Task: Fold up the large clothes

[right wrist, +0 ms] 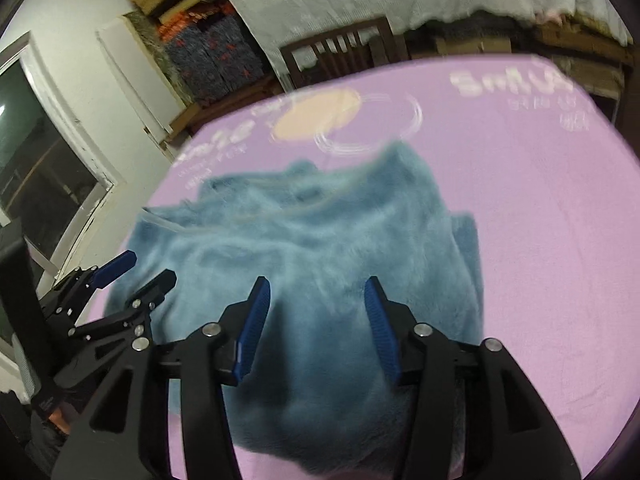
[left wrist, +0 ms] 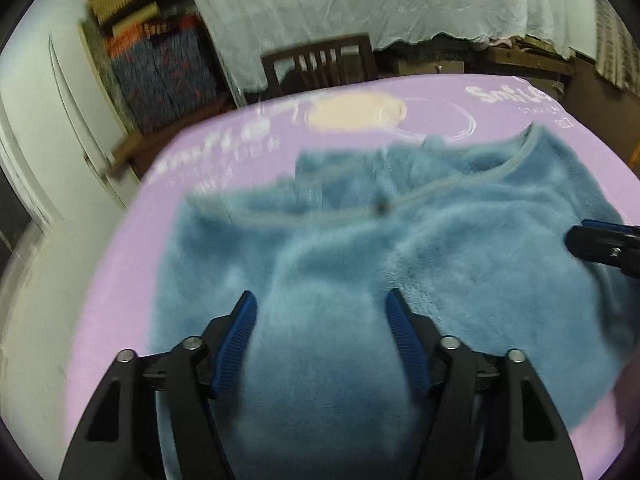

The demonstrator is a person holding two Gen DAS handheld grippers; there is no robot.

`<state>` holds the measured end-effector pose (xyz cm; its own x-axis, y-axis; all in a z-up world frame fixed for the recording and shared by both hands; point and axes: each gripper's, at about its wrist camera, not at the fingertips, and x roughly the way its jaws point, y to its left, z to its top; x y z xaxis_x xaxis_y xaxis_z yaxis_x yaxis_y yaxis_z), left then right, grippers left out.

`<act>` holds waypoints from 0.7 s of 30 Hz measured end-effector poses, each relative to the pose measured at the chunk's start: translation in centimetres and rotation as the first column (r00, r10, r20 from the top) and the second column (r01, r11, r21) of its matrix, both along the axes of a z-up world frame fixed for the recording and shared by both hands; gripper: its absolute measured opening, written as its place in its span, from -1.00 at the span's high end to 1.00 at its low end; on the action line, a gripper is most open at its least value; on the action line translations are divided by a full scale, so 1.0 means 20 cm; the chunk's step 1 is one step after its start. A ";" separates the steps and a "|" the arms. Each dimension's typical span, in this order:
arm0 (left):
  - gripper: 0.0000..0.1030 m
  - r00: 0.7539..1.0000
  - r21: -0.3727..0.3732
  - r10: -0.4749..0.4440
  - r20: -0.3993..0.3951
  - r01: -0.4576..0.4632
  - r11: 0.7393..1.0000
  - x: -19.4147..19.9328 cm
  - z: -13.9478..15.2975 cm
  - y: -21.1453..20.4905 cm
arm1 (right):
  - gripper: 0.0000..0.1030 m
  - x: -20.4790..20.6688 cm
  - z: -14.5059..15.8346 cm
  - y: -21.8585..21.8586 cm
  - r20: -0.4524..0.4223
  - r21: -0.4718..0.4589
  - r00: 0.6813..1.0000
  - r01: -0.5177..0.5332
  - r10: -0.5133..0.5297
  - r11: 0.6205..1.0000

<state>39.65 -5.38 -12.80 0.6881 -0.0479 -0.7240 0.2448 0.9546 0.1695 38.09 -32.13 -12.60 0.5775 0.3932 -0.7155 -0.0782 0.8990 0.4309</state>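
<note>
- Currently, fleece (left wrist: 360, 248) is laid rumpled on the purple cloth (right wrist: 540, 220), partly folded, so that edges can be reached.
- Left gripper (left wrist: 320, 312) is held wide apart above the fabric; nothing is gripped.
- Right gripper (right wrist: 318, 300) is parted likewise and empty, presumably for a fresh grab.

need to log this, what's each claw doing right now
left claw: open, holding nothing, blue fleece garment beneath.
right claw: open, holding nothing, above the same garment.
</note>
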 end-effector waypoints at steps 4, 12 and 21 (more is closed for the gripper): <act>-0.49 1.000 -0.026 -0.011 -0.021 0.010 1.000 0.01 0.00 0.03 | 0.01 0.00 -0.05 0.00 0.023 -0.034 0.999 -0.038 0.039 0.999; -0.51 1.000 -0.010 -0.010 -0.002 0.010 1.000 0.00 0.00 0.02 | -0.15 -0.03 -0.06 0.08 0.072 -0.116 0.995 -0.063 0.072 0.991; -0.55 1.000 -0.010 -0.003 0.006 0.003 1.000 -0.02 0.01 0.03 | -0.15 -0.07 -0.02 0.01 0.048 -0.047 0.998 -0.044 0.047 0.998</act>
